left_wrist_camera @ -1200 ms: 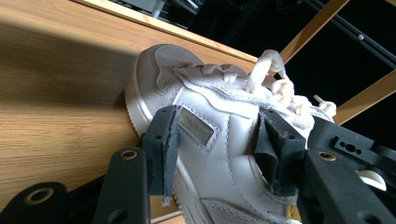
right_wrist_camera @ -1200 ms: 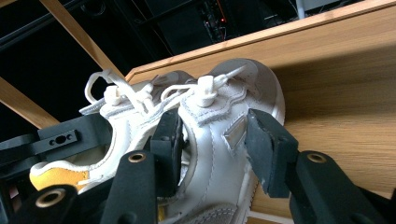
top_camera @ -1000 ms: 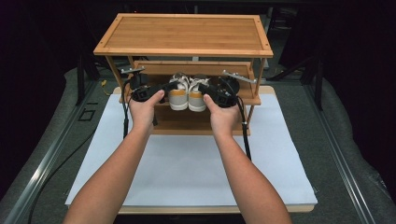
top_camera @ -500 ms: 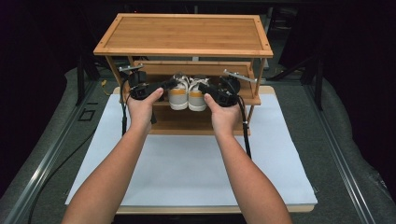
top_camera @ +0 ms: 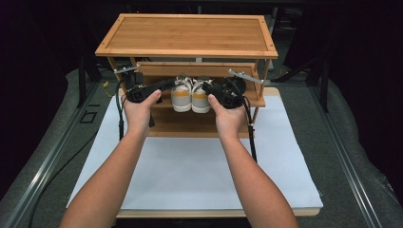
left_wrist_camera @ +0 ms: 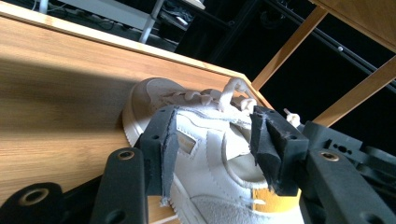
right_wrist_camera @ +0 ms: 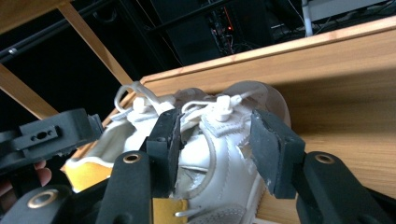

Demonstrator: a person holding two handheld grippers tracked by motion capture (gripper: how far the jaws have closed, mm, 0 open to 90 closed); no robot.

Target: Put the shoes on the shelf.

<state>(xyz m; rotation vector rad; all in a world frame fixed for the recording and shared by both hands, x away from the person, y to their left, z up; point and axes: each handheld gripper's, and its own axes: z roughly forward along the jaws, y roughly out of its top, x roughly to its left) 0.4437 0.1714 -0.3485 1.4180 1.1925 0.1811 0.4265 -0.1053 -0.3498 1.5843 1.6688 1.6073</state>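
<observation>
A pair of white sneakers with yellow heel tabs stands side by side on the middle shelf of a bamboo shoe rack, heels toward the person, and one pair of tongs is at each shoe. The left gripper comes in from the left of the left sneaker; in the left gripper view its two black jaws straddle the shoe's upper, one pad at the outer side panel and the other over the collar opening above the yellow heel tab, with the laces and toe cap beyond the tips. Its jaws stand wide and have just been closing in on the shoe between them; whether the pads already press on the leather I cannot tell. The right gripper mirrors this from the right of the right sneaker: in the right gripper view its jaws are set apart on either side of the laced tongue and side panel, the near pad close against the upper, the far pad beside the shoe's outer side with a little gap showing. Beyond each pair of jaws the other tool's black body shows past the neighbouring shoe. The rack rests on a white sheet covering the table, and the person's hands grip both tools from behind
</observation>
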